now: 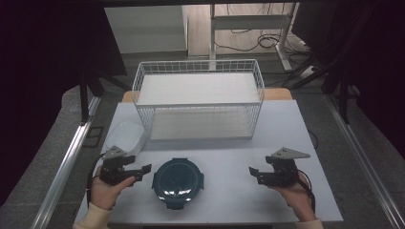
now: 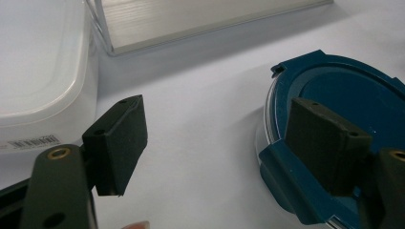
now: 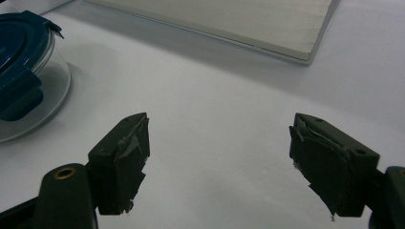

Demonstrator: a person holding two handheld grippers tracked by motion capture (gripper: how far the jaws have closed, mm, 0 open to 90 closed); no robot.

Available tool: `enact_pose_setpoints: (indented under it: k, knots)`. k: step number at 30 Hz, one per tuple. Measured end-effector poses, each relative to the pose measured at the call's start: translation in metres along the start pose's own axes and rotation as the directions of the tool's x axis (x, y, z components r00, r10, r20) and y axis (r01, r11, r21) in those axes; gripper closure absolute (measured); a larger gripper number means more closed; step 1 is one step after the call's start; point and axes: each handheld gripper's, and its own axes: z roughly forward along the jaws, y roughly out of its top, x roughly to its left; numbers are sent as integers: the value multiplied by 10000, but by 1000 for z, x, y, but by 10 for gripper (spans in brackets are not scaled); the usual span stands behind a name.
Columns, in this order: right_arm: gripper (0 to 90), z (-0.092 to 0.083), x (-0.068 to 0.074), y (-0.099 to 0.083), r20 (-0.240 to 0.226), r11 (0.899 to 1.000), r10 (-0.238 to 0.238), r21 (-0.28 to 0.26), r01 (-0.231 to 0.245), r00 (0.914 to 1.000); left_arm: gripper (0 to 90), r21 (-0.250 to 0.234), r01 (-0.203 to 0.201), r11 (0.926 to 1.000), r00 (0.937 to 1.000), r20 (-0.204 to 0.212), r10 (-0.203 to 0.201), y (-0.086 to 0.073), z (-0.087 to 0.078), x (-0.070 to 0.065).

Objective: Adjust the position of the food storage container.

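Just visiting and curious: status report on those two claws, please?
Left claw open beside round blue-lidded container. Right claw open over bare table. Wire basket, white box behind. Nothing blocking.

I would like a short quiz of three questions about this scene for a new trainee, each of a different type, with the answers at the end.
1. True or false: the left hand-held gripper is closed on the round container with the blue lid.
2. Multiple choice: what stands at the far side of the table? A) a white wire basket B) a cardboard box C) a metal pot
3. Short answer: which white thing lies just beyond the left hand-held gripper?

Key
1. False: its jaws are open, beside the container.
2. A, the white wire basket.
3. The white lidded box.
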Motion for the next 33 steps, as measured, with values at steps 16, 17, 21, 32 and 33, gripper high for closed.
enact_pose_setpoints:
  k: [16, 17, 21, 32, 33]
  knots:
    - [221, -3, 1, -3, 171, 10000, 9, 0, -9, 9999, 205, -292, -104, 9995, 9995, 310, 113, 2, -12, -3]
    - [221, -3, 2, -3, 163, 10000, -46, 5, 46, 9999, 202, -317, -129, 9994, 9994, 320, 139, 3, -13, -3]
    - [221, -2, 2, -2, 131, 9998, -199, 39, 198, 9997, 201, -255, -141, 9996, 9994, 316, 149, 3, -13, -3]
    - [219, -2, -2, -3, 145, 9998, -189, 29, 189, 9997, 254, -361, -143, 9992, 9992, 378, 156, 2, -17, -7]
    - [219, -2, -2, -3, 180, 9998, -176, 16, 176, 9997, 272, -332, -167, 9993, 9991, 393, 180, 2, -17, -7]
